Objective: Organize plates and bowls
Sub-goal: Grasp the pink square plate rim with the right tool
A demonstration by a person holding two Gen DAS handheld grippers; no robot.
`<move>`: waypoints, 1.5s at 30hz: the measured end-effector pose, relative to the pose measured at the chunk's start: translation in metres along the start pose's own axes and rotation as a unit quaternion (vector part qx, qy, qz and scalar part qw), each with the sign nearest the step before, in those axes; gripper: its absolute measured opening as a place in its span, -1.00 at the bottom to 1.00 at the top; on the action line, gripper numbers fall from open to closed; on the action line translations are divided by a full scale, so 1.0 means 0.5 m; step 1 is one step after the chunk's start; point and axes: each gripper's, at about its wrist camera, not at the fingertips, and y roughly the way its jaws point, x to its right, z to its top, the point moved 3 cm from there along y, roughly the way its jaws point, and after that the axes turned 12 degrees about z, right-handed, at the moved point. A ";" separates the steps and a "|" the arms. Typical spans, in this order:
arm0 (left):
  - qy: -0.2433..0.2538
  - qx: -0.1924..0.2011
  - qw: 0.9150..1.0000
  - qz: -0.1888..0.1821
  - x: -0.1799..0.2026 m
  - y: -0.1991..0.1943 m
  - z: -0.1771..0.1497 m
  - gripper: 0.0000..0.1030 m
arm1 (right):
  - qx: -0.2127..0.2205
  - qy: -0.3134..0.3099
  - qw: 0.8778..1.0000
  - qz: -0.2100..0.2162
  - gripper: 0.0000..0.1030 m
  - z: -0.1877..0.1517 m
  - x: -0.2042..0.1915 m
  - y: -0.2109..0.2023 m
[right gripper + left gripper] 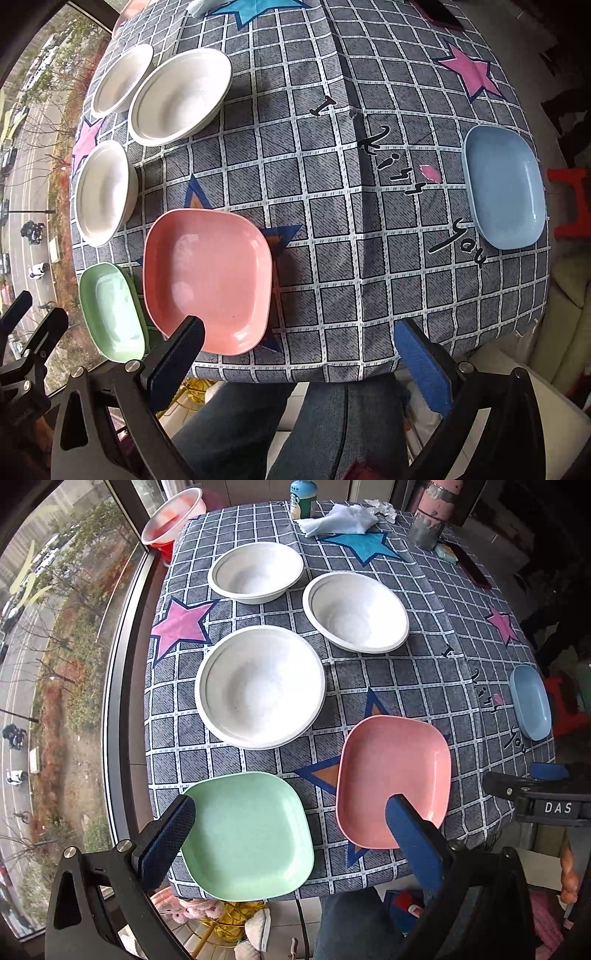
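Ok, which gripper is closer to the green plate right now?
Left. The left gripper is open with the green plate between its fingers. The right gripper hangs open further right, by the pink plate at the table's near edge.

Tablecloth (424, 686): grey-blue squares with a white grid; pink, blue and orange stars; black script lettering
Bowls: all three plain white; near bowl (260, 686); far left bowl (255, 572); far right bowl (355, 612)
Green plate (247, 836): pale mint, no pattern
Pink plate (393, 775): salmon pink, no pattern
Blue plate (504, 186): pale sky blue, no pattern
Left gripper (291, 812): black frame; blue textured pads on the jaws
Right gripper (299, 332): black frame; blue pads
Tub (173, 517): translucent white over red
Cloth (340, 518): light blue-white
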 end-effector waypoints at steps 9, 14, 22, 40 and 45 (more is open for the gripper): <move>0.007 -0.041 0.999 0.032 0.039 0.092 0.000 1.00 | -0.049 -0.011 0.998 -0.028 1.00 0.014 0.008 0.153; 0.026 -0.048 0.997 0.046 0.079 0.122 0.001 1.00 | -0.057 -0.036 0.996 -0.061 1.00 0.019 0.010 0.209; 0.029 -0.070 0.997 0.028 0.161 0.177 -0.017 1.00 | -0.055 -0.017 0.996 -0.073 1.00 0.004 0.101 0.194; -0.037 -0.075 0.996 0.031 0.181 0.276 -0.016 1.00 | -0.051 -0.080 0.995 -0.022 1.00 0.052 0.147 0.203; -0.077 -0.078 0.994 0.005 0.193 0.296 -0.041 1.00 | -0.040 -0.087 0.995 -0.020 1.00 0.032 0.126 0.216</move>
